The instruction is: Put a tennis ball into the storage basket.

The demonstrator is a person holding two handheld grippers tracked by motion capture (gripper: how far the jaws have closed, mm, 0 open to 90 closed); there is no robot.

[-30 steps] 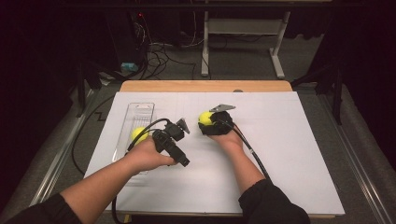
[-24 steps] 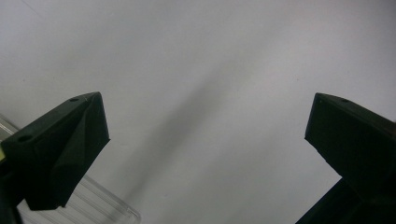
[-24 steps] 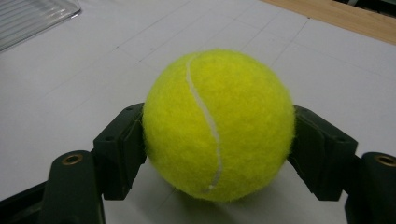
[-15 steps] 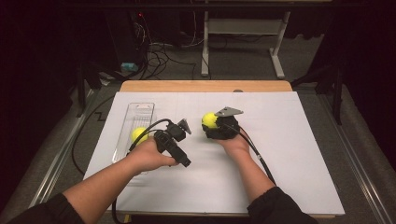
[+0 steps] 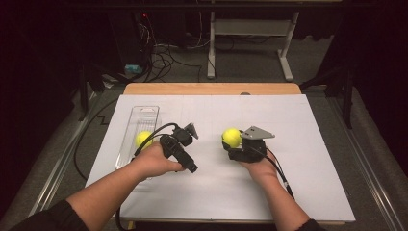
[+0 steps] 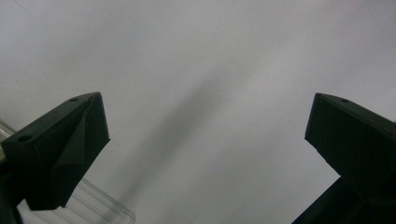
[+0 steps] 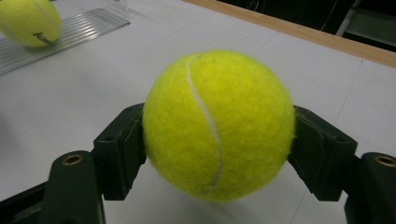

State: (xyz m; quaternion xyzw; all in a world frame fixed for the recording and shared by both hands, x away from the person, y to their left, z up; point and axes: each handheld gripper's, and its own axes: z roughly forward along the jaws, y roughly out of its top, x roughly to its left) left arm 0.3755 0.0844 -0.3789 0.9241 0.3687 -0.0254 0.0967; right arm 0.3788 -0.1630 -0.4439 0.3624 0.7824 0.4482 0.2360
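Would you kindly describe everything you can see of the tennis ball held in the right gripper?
The tennis ball is bright yellow-green with a fuzzy felt cover and one curved white seam running down its face. It looks round and undented. The right gripper clamps it, a black pad pressed against each side. It sits just above the white table cover, right of centre, well apart from the clear tray holding a second ball.

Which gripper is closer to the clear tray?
Left. The left gripper sits just beside the clear tray, open over the white sheet. The right gripper is farther off across the sheet, its fingers shut on a tennis ball.
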